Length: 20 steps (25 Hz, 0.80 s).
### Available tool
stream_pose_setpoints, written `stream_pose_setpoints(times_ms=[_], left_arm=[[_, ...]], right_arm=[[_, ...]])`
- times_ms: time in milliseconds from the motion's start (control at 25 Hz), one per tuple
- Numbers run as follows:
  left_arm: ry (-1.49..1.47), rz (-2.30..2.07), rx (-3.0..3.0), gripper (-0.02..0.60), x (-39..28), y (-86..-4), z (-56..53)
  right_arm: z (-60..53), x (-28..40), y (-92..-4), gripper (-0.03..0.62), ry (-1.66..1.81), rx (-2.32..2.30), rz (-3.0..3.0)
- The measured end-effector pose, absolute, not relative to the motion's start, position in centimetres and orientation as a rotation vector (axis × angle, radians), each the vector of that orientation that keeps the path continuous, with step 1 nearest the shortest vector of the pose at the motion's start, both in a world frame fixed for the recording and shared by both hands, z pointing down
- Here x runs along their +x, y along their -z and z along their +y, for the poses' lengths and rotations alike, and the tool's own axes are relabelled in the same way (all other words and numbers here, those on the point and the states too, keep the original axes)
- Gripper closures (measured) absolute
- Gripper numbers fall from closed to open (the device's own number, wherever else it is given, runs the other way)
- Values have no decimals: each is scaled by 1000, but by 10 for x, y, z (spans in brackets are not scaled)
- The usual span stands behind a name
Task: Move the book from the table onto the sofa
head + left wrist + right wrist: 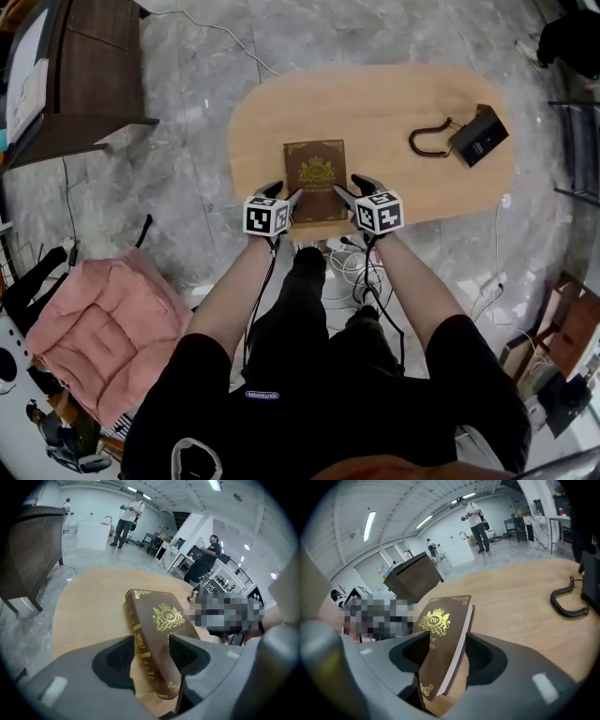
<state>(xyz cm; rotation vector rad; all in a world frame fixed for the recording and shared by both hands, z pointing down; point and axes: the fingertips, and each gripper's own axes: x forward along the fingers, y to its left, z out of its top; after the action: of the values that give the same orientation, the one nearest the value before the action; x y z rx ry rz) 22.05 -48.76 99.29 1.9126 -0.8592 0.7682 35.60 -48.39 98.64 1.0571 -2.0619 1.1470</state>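
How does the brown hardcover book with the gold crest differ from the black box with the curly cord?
The brown book bears a gold crest; the black box shows none and has a cord attached. The book lies at the near edge, between the jaws of the left gripper and right gripper; the box sits toward the right end, untouched. Both rest on the light wooden table.

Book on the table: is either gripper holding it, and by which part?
Both hold the book: the left gripper clamps its near spine-side corner, the right gripper its near page-edge corner.
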Motion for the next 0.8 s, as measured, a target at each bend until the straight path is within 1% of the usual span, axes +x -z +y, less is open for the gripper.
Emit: stream_pose_setpoints(times_ms=[200, 360, 600, 800], left_arm=[[-679, -798, 1823, 339, 225, -1010, -489], [-548, -723, 1738, 348, 232, -1020, -485], [-517, -695, 1711, 360, 233, -1013, -478], [-459, -762, 1743, 364, 234, -974, -470]], right_arm=[[-487, 349, -1010, 316, -1287, 1045, -2019], [-486, 346, -1019, 345, -1394, 1046, -1999], [-490, 348, -1000, 382, -1324, 1060, -2038], [-487, 353, -955, 399, -1263, 1116, -2116]])
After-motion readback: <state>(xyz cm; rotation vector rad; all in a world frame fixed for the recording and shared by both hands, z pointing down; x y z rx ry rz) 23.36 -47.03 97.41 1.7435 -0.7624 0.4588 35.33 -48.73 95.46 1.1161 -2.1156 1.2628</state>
